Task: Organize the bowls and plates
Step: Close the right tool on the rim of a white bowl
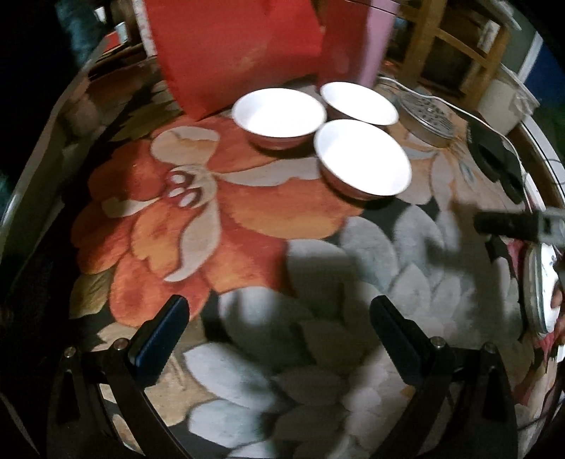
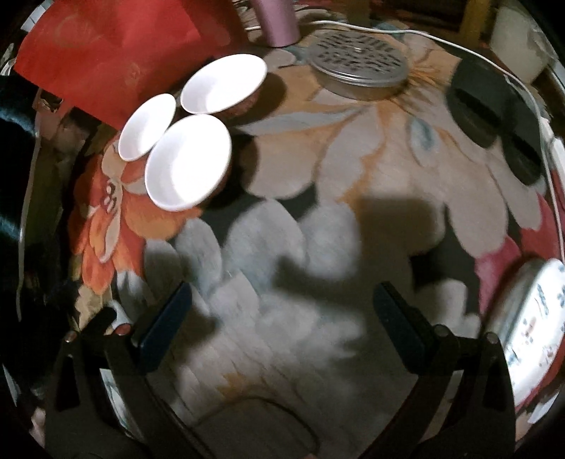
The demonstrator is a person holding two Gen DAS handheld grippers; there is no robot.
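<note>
Bowls, three of them, white inside, close together on the flowery cloth, well ahead of both pairs of fingers and not touched by any. Nearest bowl ahead and a bit to the right of the left gripper; from the right gripper, ahead and off to the left. Other two, the left bowl and the back bowl, just behind it, rims nearly touching. Both grippers spread wide open, holding nothing. Probably hard, smooth and easy to break, like china, so likely slippery and not very heavy. Best hold probably on the rim, one finger inside and one outside, pinched gently. Nearest bowl first, since the rest sit tight behind it. Good for stacking, being the same shape. Seen only from the right side: most of a plate with small marks on it, off to the right of the fingers, and the full round metal lid with holes far ahead. Seen only from the left side: a dark tip of the other gripper far right, and wooden chair legs behind the table. In both: a red bag, a pink cup and a white cord.
</note>
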